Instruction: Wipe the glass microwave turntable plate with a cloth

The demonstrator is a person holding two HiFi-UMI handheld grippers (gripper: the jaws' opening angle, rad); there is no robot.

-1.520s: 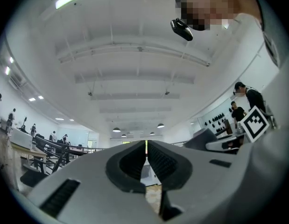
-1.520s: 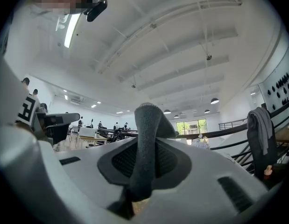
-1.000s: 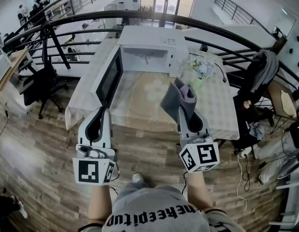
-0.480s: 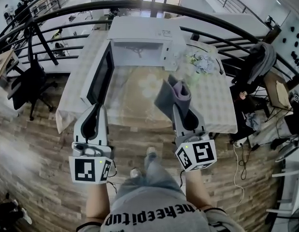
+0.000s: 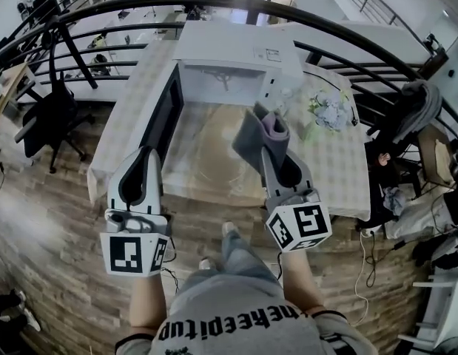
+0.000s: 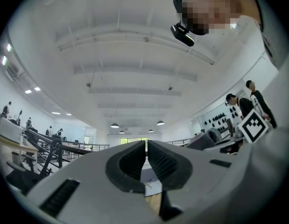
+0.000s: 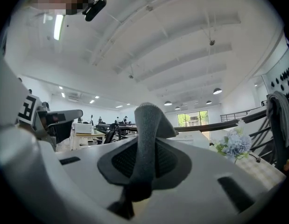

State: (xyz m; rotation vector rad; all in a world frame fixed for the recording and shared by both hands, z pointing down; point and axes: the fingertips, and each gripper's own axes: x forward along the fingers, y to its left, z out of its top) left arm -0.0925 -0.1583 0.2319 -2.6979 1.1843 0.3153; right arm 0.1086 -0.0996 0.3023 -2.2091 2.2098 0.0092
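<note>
A white microwave stands on the table with its door swung open to the left and its cavity bare. On the tablecloth in front of it I make out only a faint round glassy outline, the turntable plate. Over the table's front, my right gripper is shut on a folded grey cloth. That cloth stands upright between the jaws of the right gripper. At the table's near left edge, my left gripper is shut and holds nothing, and the left gripper shows pads nearly touching.
A vase of pale flowers stands at the table's right back. A curved black railing runs behind the table. An office chair stands to the left on the wood floor. Hung clothes are on the right.
The person has stepped closer to the table, which now looms larger. Both grippers have moved forward over its front edge. The cloth stays in the right gripper.
</note>
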